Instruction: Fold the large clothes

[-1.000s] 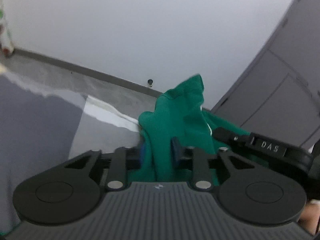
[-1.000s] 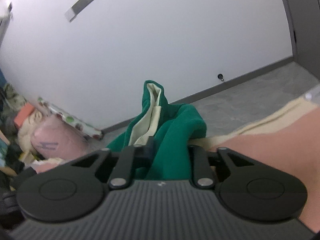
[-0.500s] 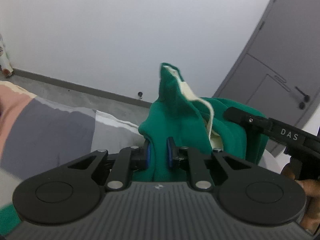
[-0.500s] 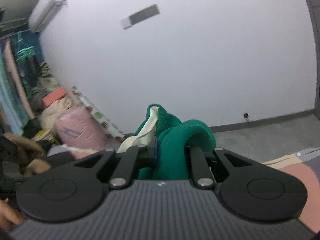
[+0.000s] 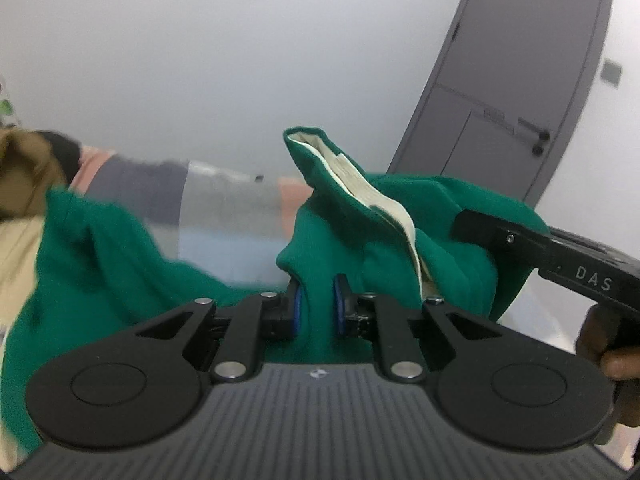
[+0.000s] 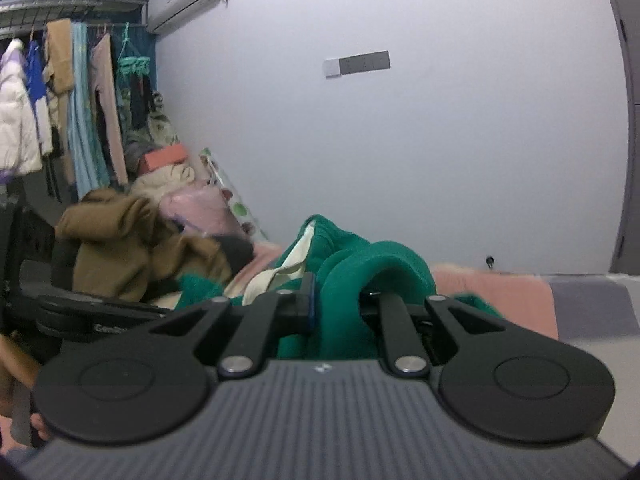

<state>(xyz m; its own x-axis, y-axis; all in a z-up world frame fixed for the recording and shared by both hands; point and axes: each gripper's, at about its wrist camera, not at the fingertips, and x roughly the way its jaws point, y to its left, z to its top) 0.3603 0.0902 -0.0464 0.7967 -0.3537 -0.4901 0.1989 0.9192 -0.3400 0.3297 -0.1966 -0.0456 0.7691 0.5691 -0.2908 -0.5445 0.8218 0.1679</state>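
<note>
Left gripper (image 5: 316,312) clamped on a fold of green garment (image 5: 400,240) (cream lining showing), held up over the bed (image 5: 224,208). Right gripper (image 6: 336,304) likewise pinched tight on the same garment (image 6: 360,276), brown coat (image 6: 120,248) heaped beyond.

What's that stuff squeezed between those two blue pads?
Green garment, cream-lined: the left gripper is shut on a bunch of it, seen in the left wrist view.
</note>
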